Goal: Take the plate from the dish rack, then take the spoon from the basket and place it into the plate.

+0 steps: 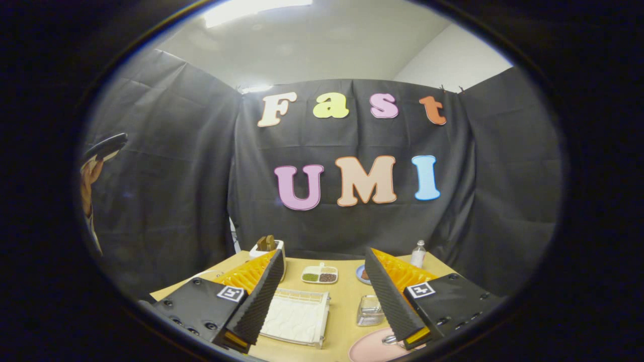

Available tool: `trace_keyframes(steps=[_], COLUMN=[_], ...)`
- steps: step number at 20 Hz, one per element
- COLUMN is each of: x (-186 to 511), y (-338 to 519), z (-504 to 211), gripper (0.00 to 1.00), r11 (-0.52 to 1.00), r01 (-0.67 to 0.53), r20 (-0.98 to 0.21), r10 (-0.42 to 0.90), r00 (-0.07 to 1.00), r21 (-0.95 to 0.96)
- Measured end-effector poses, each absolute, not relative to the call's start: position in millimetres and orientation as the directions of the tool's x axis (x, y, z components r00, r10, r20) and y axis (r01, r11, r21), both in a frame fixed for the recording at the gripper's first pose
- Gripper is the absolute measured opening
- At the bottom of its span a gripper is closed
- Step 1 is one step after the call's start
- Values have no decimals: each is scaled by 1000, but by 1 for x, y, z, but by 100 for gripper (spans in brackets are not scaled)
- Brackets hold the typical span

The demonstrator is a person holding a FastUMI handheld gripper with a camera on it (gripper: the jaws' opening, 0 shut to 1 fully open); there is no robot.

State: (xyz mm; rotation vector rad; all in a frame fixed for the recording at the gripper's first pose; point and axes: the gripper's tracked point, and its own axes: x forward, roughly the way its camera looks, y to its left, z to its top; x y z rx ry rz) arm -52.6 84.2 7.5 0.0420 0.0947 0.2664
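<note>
My gripper [326, 338] hangs open high above the wooden table [347, 296], with nothing between its fingers. A pink plate [370, 351] lies flat on the table just inside my right fingertip [415, 336]. A small shiny metal piece, which looks like the spoon [389, 340], rests on the plate beside that fingertip and is partly hidden by it. A clear basket [370, 310] stands just beyond the plate. The white dish rack [297, 317] lies between my fingers, nearer the left one.
Farther back stand a white divided tray [319, 274] with green and brown fillings, a small blue dish [362, 274], a clear bottle [418, 253] and a white holder with brown pieces [268, 245]. A person's hand [89, 176] holds a dark device at far left.
</note>
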Motion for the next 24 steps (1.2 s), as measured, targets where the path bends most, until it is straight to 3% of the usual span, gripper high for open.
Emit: trace_keyframes(steps=[24], x=[-41], y=[91], z=[23], gripper=[100], r11=[969], r01=[-245], r20=[-36], r10=[245], r00=[969], r21=[16])
